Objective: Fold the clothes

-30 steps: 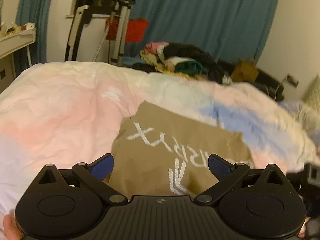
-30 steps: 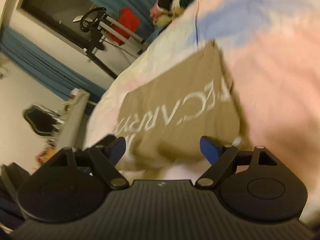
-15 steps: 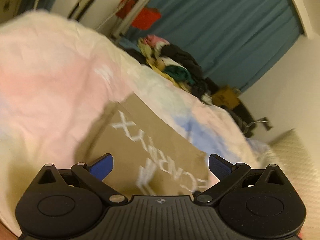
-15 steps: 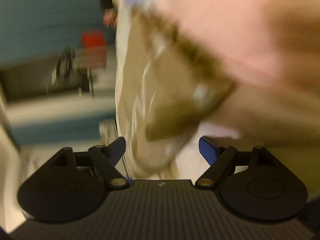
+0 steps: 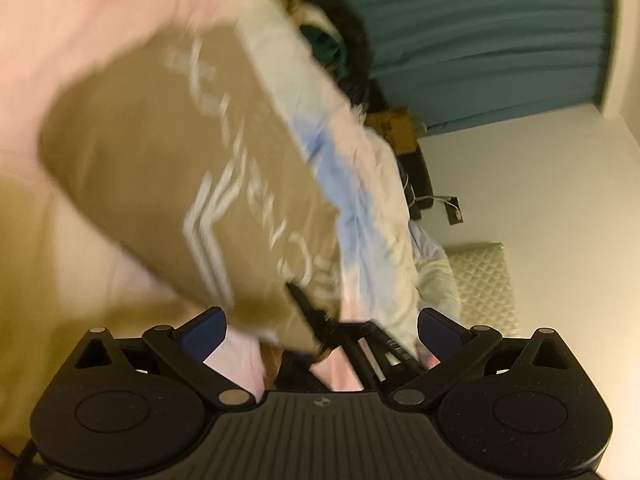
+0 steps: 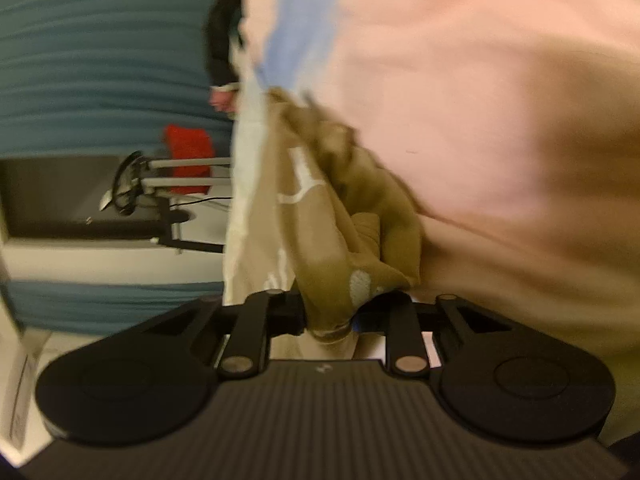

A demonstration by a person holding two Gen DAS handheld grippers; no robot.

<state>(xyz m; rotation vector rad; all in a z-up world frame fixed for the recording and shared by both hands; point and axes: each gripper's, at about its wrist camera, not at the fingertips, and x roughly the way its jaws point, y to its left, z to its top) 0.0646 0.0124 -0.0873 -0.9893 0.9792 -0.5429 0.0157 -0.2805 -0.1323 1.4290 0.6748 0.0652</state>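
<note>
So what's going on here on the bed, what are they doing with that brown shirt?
A person with a handheld gripper in each hand is folding an olive-brown T-shirt with white lettering, lying on a pastel duvet. The right gripper has a bunched corner of the shirt between its jaws, which are closing on it. The left gripper hangs open at the shirt's near edge, gripping nothing. A heap of other clothes waits at the far end of the bed.
</note>
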